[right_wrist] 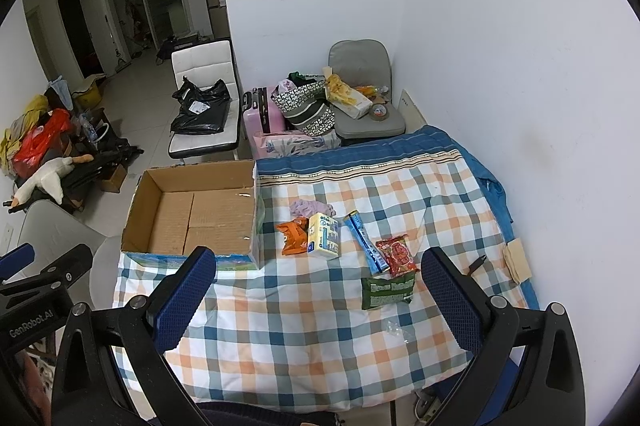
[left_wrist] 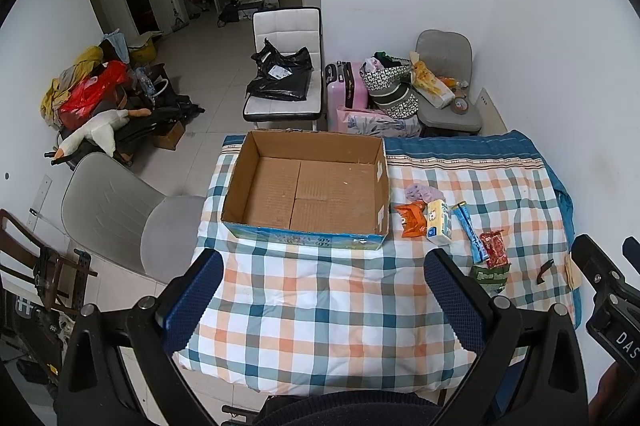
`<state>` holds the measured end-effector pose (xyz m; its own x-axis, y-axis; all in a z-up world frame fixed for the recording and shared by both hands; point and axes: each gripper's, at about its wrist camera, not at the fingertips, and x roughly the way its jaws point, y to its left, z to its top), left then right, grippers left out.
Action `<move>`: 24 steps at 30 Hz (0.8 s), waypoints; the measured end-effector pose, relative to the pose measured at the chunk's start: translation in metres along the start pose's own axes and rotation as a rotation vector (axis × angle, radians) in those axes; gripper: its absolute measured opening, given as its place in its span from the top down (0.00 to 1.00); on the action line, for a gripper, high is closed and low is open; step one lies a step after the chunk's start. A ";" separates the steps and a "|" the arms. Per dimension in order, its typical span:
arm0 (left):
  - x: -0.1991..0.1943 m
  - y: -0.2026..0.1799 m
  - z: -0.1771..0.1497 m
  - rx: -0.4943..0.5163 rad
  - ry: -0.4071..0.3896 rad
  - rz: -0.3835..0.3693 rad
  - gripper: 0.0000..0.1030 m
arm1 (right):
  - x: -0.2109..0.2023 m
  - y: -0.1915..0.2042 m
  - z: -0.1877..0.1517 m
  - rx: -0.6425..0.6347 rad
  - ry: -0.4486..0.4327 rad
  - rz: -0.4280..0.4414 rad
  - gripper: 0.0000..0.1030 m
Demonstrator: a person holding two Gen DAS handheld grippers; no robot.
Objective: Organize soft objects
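both tools up high over the table, nothing in either one. left gripper [left_wrist: 324,300] spread wide at the bottom of its frame, blue pads [left_wrist: 196,302] bare, only checked quilt [left_wrist: 320,326] between them. right gripper [right_wrist: 318,296] just as wide and holding nothing, the green packet [right_wrist: 387,290] lying on the quilt between its fingers in the view, well below them.

up the frame from the left gripper: the cardboard box [left_wrist: 308,141], open-topped, centre of frame, only its bare bottom flaps showing inside. to its right, a loose row on the quilt: lilac cloth [left_wrist: 424,192], orange packet [left_wrist: 412,220], yellow tissue pack [left_wrist: 439,222] touching it, blue sachet [left_wrist: 472,232], red packet [left_wrist: 495,249] (all outside the box).

upper left of frame, a plush goose [left_wrist: 100,131] lies on the floor clutter.
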<state>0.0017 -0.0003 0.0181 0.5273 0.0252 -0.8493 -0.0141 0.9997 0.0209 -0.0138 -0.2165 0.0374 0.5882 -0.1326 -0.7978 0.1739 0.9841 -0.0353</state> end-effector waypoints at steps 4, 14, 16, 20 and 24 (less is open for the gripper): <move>0.000 0.000 0.000 -0.001 0.000 0.000 0.00 | 0.000 0.000 0.001 0.000 0.001 0.000 0.00; -0.001 0.000 0.000 -0.001 -0.003 0.000 0.00 | 0.000 0.000 0.000 -0.001 -0.002 -0.001 0.00; 0.000 0.001 0.000 -0.001 0.000 -0.001 0.00 | 0.000 0.000 0.000 0.001 -0.001 0.001 0.00; 0.000 0.001 0.000 -0.001 0.000 -0.002 0.00 | 0.000 0.001 0.000 -0.001 -0.002 -0.001 0.00; -0.001 0.000 0.001 0.003 0.003 -0.003 0.00 | 0.001 0.001 0.000 -0.001 0.000 0.002 0.00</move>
<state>0.0018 -0.0009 0.0194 0.5252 0.0223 -0.8507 -0.0098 0.9997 0.0202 -0.0133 -0.2157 0.0368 0.5883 -0.1302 -0.7981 0.1720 0.9845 -0.0338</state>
